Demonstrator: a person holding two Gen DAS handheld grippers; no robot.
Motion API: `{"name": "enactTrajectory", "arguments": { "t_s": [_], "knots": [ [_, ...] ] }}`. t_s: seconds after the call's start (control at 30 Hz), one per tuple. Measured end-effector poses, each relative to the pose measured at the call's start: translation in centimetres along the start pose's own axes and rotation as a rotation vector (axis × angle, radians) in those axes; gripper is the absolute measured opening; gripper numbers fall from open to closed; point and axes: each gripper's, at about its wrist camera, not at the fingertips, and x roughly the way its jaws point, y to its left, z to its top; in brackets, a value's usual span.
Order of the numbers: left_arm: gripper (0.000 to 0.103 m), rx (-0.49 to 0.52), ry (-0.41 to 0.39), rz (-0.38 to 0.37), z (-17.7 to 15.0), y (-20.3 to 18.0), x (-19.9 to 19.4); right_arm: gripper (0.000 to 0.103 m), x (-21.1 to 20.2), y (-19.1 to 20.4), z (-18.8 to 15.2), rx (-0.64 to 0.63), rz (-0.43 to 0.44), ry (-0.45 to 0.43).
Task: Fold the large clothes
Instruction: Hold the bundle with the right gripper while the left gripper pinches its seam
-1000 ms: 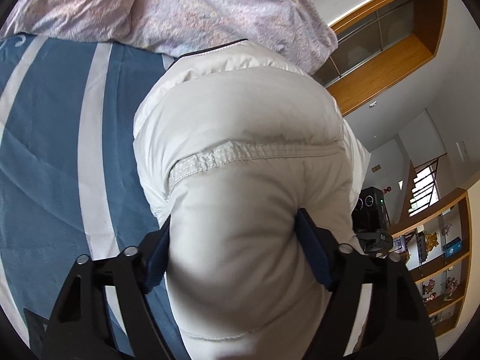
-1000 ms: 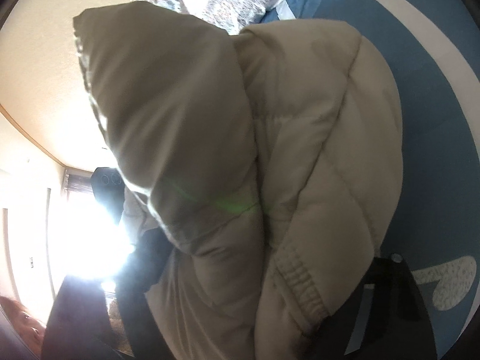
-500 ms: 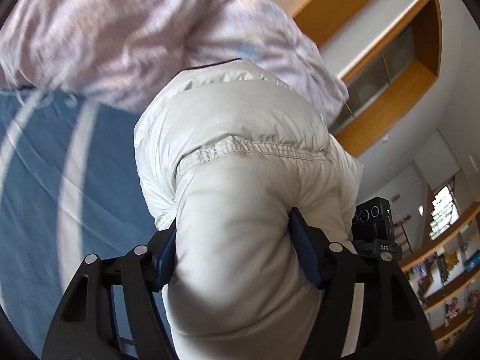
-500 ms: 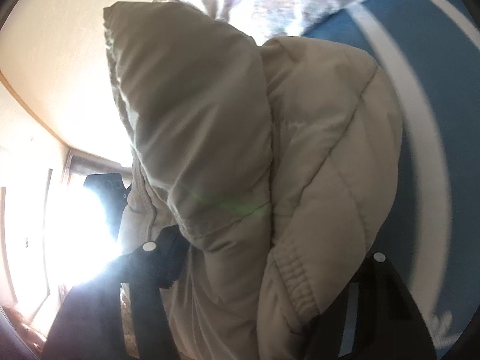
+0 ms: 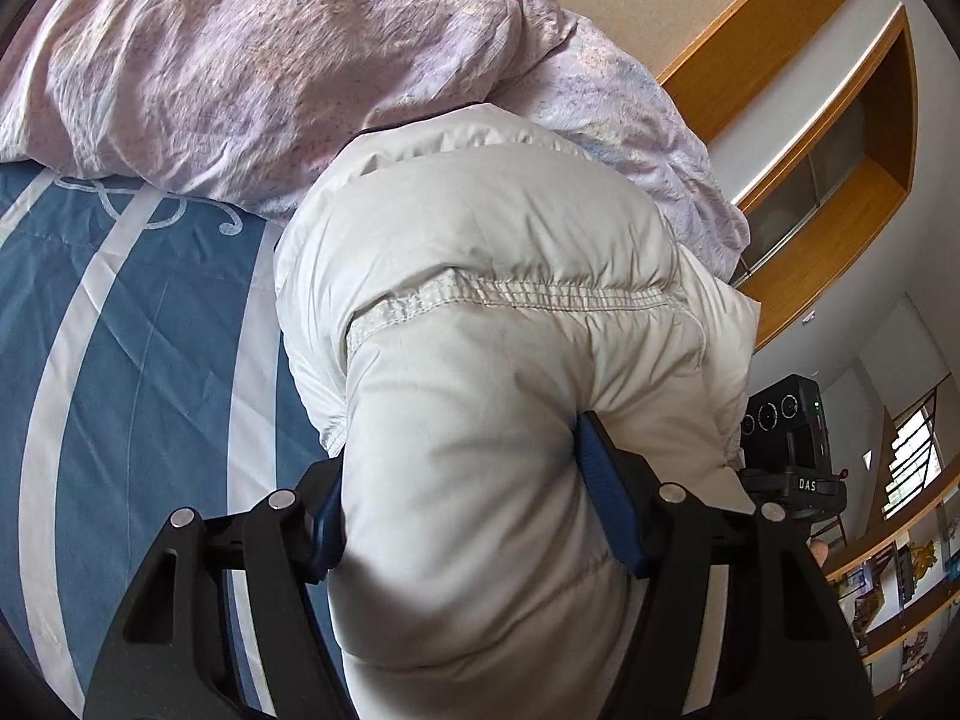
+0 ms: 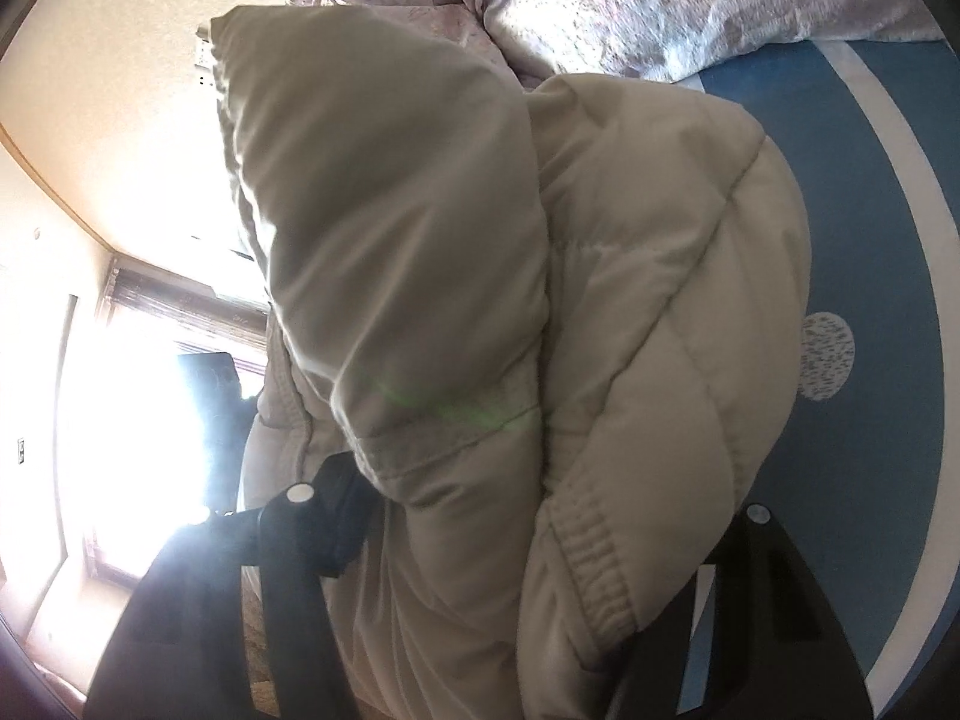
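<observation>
Left gripper (image 5: 462,504) and right gripper (image 6: 528,540) each clamp their fingers on a white puffer jacket (image 5: 480,312), lifted above the blue-striped bed (image 5: 120,360).

The puffy jacket (image 5: 480,312) sits bunched between the left gripper (image 5: 474,504) fingers, over the bedspread (image 5: 120,360). Far behind it lies the crumpled duvet (image 5: 270,60). To the right, a camera unit (image 5: 786,432), with shelves (image 5: 900,588) beyond, near the right edge.
</observation>
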Motion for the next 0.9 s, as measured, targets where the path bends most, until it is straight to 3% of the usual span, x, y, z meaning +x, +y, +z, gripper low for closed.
{"name": "enactTrajectory", "arguments": {
  "t_s": [0.2,0.47,0.63,0.9],
  "knots": [
    [0.068,-0.001,0.032,0.008,0.3,0.9,0.2,0.059,2.7,0.2,3.2,0.034,-0.011,0.018],
    [0.072,0.050,0.082,0.062,0.7,1.6,0.7,0.059,4.4,-3.1,2.9,0.134,0.050,-0.014],
    [0.072,0.075,0.067,0.101,1.1,1.3,1.4,0.058,3.5,-2.9,2.0,0.160,0.042,-0.059],
    [0.069,0.111,-0.025,0.133,0.8,1.7,0.7,0.056,3.3,0.1,2.0,0.072,-0.009,-0.097]
  ]
}}
